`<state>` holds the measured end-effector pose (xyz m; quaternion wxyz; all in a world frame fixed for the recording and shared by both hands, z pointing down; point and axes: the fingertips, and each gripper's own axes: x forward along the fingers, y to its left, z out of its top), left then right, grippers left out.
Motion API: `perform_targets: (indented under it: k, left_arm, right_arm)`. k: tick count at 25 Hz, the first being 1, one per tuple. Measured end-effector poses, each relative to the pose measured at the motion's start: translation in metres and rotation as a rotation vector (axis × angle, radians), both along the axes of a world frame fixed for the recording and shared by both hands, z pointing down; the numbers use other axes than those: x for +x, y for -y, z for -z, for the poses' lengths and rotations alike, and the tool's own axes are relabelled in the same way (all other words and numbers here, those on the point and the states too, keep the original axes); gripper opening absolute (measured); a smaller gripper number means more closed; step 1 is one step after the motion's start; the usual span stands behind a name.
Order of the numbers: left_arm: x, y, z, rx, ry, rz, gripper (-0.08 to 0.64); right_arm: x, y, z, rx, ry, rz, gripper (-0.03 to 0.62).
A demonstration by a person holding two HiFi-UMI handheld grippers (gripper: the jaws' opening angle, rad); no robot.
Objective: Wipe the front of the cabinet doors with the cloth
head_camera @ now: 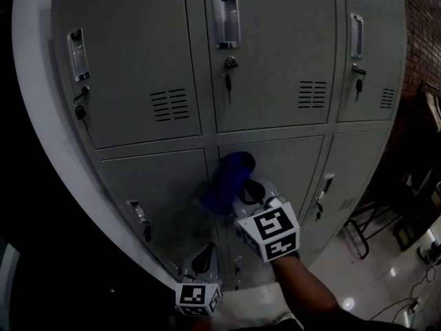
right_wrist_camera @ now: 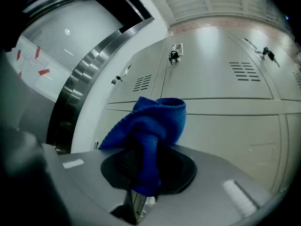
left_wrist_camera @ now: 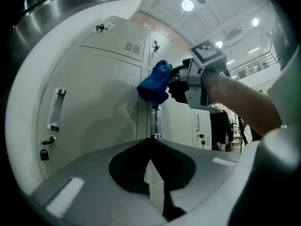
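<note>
right gripper (head_camera: pixel 249 190) – clamps blue cloth (right_wrist_camera: pixel 155 121) | left gripper (left_wrist_camera: pixel 150 147) – jaws together, empty

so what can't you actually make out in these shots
- Whether the crumpled blue cloth is pressed against the grey metal cabinet door: in the head view the cloth itself covers the contact spot.
- The jaw tips of the right hand-held gripper: in the right gripper view the cloth is wrapped over them.
- Dust or smears on the doors: the head view is too dark to show them.
</note>
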<state>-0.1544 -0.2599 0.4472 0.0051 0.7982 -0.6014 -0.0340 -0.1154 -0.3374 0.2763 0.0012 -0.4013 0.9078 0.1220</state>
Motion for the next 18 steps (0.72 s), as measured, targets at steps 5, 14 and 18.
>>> perform_targets:
  k: [5,14,18]
  left_arm:
    - [-0.005,-0.004,-0.009,-0.016,0.005,0.005,0.017]
    - [-0.011,-0.008,-0.006,-0.012,0.014,0.032,0.017]
    - [-0.016,-0.008,-0.003,-0.005,0.019,0.045,0.017]
  right_arm:
    - [-0.011,0.007,0.01,-0.007,-0.015,0.007,0.071]
    - [-0.005,0.014,0.013,-0.027,-0.014,0.037,0.067]
    - [0.019,0.022,0.016,-0.024,-0.012,0.002,0.067]
